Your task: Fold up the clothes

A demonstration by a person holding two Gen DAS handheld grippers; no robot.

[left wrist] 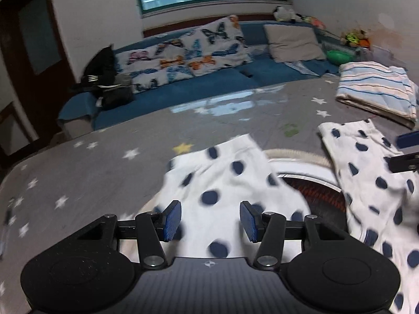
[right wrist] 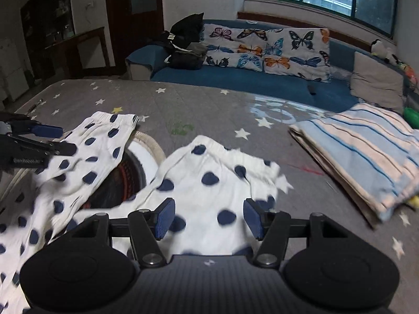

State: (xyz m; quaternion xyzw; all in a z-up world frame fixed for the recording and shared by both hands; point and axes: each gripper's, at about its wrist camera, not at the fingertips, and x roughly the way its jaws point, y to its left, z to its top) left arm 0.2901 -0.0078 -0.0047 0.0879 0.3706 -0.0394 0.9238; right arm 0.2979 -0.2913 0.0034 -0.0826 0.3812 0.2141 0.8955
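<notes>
White trousers with navy dots [left wrist: 222, 183] lie spread on the grey star-print cover [left wrist: 104, 172], their two legs splayed apart. My left gripper [left wrist: 210, 221] hovers open over one leg, with cloth showing below its blue pads and nothing pinched. My right gripper [right wrist: 209, 218] hovers open over the other leg [right wrist: 214, 183], its elastic cuff end pointing away. The left gripper [right wrist: 39, 138] shows at the left edge of the right wrist view, beside the far leg [right wrist: 99, 141]. The right gripper [left wrist: 406, 151] shows at the right edge of the left wrist view.
A round white-rimmed shape with a dark red-black middle [right wrist: 131, 172] shows between the legs. A folded blue-striped blanket [right wrist: 366, 157] lies to the right on the cover. Behind it runs a blue sofa [right wrist: 262, 81] with butterfly pillows [right wrist: 267, 49], a grey cushion and dark clothes.
</notes>
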